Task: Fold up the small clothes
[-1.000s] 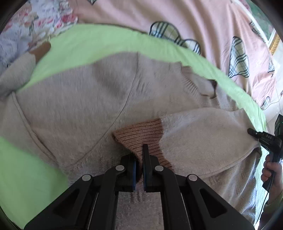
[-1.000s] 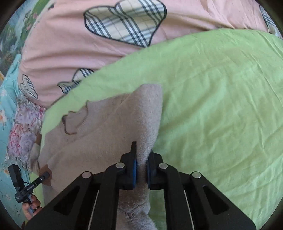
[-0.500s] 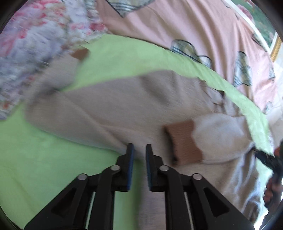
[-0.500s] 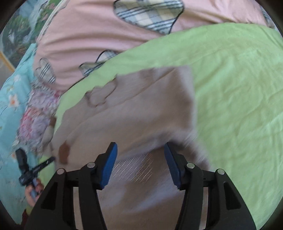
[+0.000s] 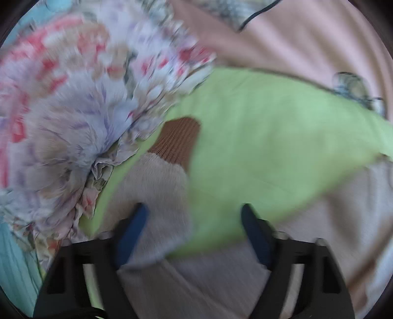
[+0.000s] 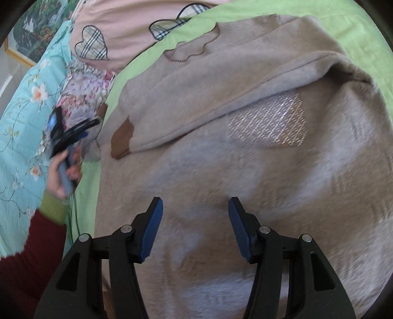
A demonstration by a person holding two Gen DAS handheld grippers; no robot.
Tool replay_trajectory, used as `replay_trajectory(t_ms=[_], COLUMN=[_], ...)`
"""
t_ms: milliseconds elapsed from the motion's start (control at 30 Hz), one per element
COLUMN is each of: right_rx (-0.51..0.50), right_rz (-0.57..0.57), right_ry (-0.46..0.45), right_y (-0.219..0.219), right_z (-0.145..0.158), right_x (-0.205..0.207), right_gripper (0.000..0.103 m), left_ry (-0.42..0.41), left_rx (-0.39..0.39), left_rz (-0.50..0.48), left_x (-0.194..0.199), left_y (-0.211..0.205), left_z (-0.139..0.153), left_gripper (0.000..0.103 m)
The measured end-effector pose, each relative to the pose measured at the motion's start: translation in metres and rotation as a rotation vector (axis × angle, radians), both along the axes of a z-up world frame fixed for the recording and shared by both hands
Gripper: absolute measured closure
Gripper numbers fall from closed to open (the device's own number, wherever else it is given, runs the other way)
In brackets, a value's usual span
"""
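Observation:
A beige knit sweater (image 6: 245,152) lies flat on a green sheet (image 6: 356,22). One sleeve is folded across its chest, its brown cuff (image 6: 121,139) near the left side. My right gripper (image 6: 195,228) is open and empty over the sweater's lower body. My left gripper (image 5: 194,228) is open, its fingers around the other sleeve (image 5: 152,193), whose brown cuff (image 5: 175,142) points away on the green sheet (image 5: 270,137). The left gripper also shows in the right wrist view (image 6: 81,127), held in a hand at the sweater's left edge.
A floral cloth (image 5: 73,105) is bunched left of the free sleeve. A pink quilt (image 6: 127,27) with plaid hearts lies beyond the green sheet. A turquoise flowered cover (image 6: 22,105) runs along the left. A framed picture (image 6: 32,32) hangs at the far left.
Both grippers let go of the folded sleeve and opened. The right pulled back over the sweater's body. The left swung left to the other sleeve and opened wide around it.

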State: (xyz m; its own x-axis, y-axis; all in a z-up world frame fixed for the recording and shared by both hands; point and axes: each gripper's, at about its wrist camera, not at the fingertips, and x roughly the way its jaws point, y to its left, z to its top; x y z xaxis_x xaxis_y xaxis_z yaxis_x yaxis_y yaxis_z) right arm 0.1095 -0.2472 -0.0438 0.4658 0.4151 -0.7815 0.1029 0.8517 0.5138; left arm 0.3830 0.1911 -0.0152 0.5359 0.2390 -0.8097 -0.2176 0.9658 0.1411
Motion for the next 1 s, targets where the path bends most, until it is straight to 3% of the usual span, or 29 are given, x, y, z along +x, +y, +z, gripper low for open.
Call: replay_trajectory(t_ms=[33,133,267,433,700,800,1000], right_rx=[0.002,-0.001,-0.001,0.013,0.015,0.021,0.019], right_rz=[0.005,0.014,-0.002,-0.027,-0.078,-0.123,-0.186], right_ry=[-0.001,-0.014,-0.027,-0.04,-0.075,-0.084,-0.098], right_y=[0.0,0.003,-0.001,-0.004,-0.02,-0.033,-0.055], right_z=[0.001,0.007,0.01,0.011,0.022,0.023,0.025], right_x=[-0.001,-0.004,-0.007,-0.007,-0.024,-0.032,-0.045], right_gripper=[0.046,0.046,0.046,0.046,0.046,0.046,0.046], left_ry=[0.014,0.004,-0.071,-0.167,-0.255,-0.229,-0.124], left_rx=[-0.021,-0.083,-0.167,-0.25,-0.445,-0.518,-0.52], left_rz=[0.01,0.003,-0.051,-0.172,-0.436,-0.538,-0.609], left_x=[0.005,0.007,-0.017,-0.057,-0.094,-0.105,-0.109], left_y=[0.009,0.021,0.015,-0.027,-0.156,-0.211,-0.287], left_z=[-0.008,-0.01,0.011,0.044,0.088,0.085,0.041], left_gripper=[0.078,0.099,0.1,0.1,0.1,0.1,0.1])
